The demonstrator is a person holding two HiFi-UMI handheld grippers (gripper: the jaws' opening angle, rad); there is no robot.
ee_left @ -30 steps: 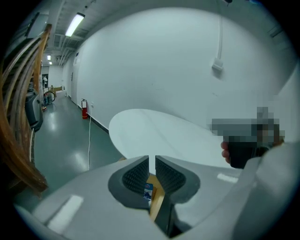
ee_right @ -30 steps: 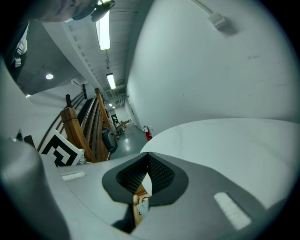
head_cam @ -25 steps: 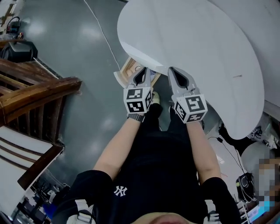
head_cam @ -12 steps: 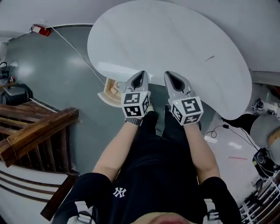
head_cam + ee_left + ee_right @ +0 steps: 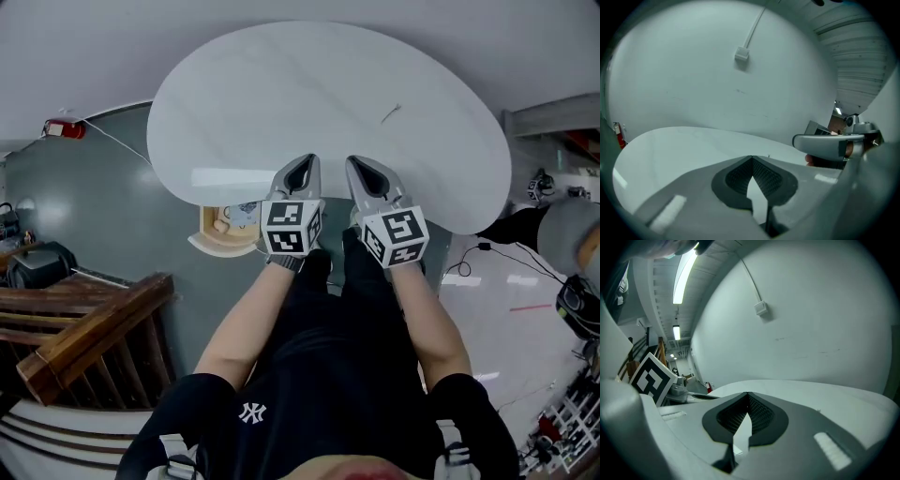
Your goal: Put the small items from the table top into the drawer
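Left gripper (image 5: 302,161): at frame centre, at the near edge of the counter. Its dark ribbed fingers (image 5: 736,176) are pressed tip to tip with nothing between them.
Right gripper (image 5: 361,164): just beside the left one, pointing toward the top of the frame. Its fingers are closed together too, and empty.
Counter: a white oval counter (image 5: 309,84) fills the upper half of the head view.
Small item: a thin dark sliver (image 5: 391,114), too small to identify, lies on the counter toward the upper right. It is well apart from both sets of fingers, beyond the right gripper's tips and a touch to their right.
Drawer: a pale wooden drawer (image 5: 214,246) stands pulled out beneath the counter's edge, left of the left gripper. A few small objects (image 5: 230,217) sit inside, too blurred to name.
Lower frame: the person's bare forearms and black shirt.
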